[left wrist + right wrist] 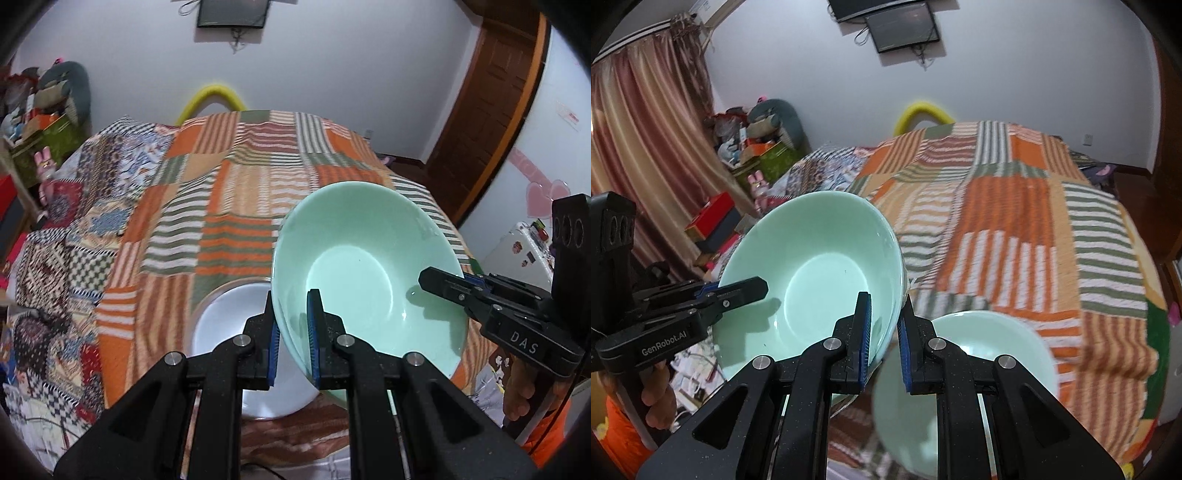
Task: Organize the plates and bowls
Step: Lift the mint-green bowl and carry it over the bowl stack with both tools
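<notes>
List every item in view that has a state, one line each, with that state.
Green bowl: lifted off the bed, tilted, empty, held by its rim on two sides.
Left claw: shut on the green bowl's rim.
Right claw: shut on the green bowl's opposite rim.
White dish: resting on the blanket, empty, below the green bowl.
Wall screen: dark.
</notes>
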Demonstrator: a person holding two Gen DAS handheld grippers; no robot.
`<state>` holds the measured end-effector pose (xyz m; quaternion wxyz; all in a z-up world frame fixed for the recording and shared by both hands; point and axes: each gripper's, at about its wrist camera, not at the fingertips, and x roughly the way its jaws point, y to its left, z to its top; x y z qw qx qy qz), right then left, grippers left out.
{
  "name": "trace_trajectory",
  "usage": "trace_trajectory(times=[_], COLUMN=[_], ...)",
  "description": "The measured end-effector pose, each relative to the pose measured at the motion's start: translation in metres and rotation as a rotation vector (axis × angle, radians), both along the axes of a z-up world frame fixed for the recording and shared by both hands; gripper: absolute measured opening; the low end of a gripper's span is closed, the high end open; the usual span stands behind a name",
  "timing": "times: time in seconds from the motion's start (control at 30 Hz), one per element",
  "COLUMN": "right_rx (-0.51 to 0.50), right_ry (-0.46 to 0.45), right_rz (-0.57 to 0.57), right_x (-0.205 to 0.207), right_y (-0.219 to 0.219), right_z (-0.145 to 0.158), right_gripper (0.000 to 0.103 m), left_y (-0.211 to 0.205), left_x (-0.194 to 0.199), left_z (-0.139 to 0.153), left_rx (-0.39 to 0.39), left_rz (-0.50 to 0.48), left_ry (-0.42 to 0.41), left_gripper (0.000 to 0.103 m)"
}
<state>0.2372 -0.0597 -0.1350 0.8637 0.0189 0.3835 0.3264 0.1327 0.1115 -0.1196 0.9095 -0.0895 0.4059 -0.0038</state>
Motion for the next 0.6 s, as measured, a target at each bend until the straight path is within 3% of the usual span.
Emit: trace_trajectory(times=[0.6], right_rx=[-0.033], right_ry=[0.104], right_rz=[0.077], right_x=[-0.016], right_y=[0.053], right_z=[-0.043], right_gripper=[0.013], left_y=[0.045], left_x=[-0.015], left_z=[-0.053], left_rx=[0.005], left_rz=[0.089], left_ry=[0.097], left_gripper=[0.013])
